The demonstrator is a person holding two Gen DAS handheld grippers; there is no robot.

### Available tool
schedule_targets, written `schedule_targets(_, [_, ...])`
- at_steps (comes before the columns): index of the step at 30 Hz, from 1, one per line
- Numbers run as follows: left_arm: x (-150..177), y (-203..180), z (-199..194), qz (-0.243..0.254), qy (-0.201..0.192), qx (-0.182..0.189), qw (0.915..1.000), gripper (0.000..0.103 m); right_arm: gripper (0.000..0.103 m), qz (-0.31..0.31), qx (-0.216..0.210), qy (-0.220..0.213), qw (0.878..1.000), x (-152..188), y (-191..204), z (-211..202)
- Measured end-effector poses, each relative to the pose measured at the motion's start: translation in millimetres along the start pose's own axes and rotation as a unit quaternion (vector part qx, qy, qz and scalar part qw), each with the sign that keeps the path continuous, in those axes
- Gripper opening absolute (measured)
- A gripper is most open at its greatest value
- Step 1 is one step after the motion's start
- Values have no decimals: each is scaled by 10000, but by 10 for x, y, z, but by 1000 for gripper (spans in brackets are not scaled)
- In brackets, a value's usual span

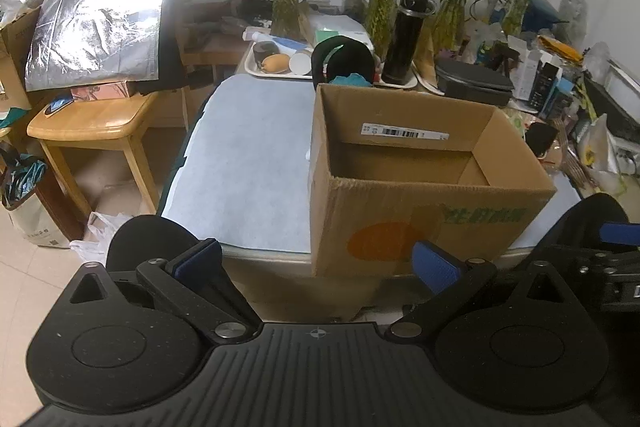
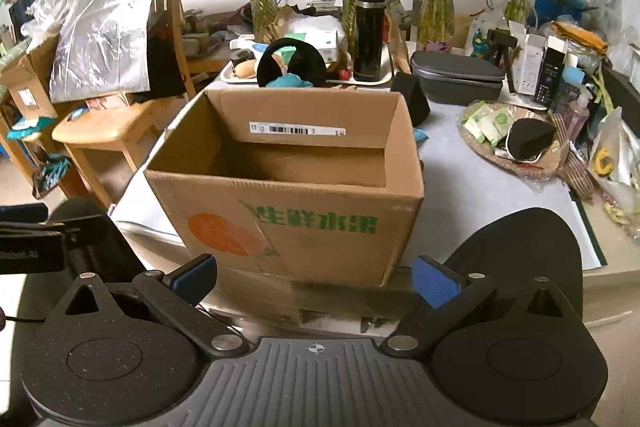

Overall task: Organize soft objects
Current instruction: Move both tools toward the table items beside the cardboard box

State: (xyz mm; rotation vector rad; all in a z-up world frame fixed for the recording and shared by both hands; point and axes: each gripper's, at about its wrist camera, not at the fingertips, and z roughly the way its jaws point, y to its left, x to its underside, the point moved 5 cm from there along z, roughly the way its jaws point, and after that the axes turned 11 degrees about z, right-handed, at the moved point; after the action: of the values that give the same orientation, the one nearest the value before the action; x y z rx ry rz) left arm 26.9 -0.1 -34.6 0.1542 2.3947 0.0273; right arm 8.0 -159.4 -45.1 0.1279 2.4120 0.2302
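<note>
Nearest, the left gripper (image 1: 318,259) and right gripper (image 2: 316,277) both hang spread wide before the table's front edge, nothing between their blue pads. Just beyond, an open cardboard box (image 2: 296,223) stands at that edge of the table (image 1: 248,155). Behind the box's far wall sit black earmuffs (image 2: 292,61) and a teal soft thing (image 2: 288,81), with a black flask (image 2: 370,31) farther back.

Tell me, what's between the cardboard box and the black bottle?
Black earmuffs over a teal cloth, behind the box and before the bottle; clearest in the right wrist view.
</note>
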Motion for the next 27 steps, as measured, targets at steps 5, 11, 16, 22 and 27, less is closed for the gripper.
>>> schedule_targets(5, [-87, 32, 7, 58, -11, -71, 10000, 103, 103, 32, -157, -11, 9999, -138, 61, -58])
schedule_targets(11, [-179, 96, 34, 5, 0, -110, 9999, 103, 103, 202, -579, 301, 9977, -249, 134, -39])
schedule_targets(16, [-268, 131, 48, 31, -13, -174, 9998, 103, 103, 84, -612, 265, 9977, -317, 203, -83])
schedule_targets(22, [-381, 152, 67, 106, -28, -225, 9997, 103, 103, -87, -275, 79, 9996, -497, 212, -90])
schedule_targets(27, [-458, 152, 96, 181, -22, -256, 9995, 103, 103, -177, -197, -103, 9996, -647, 233, -130])
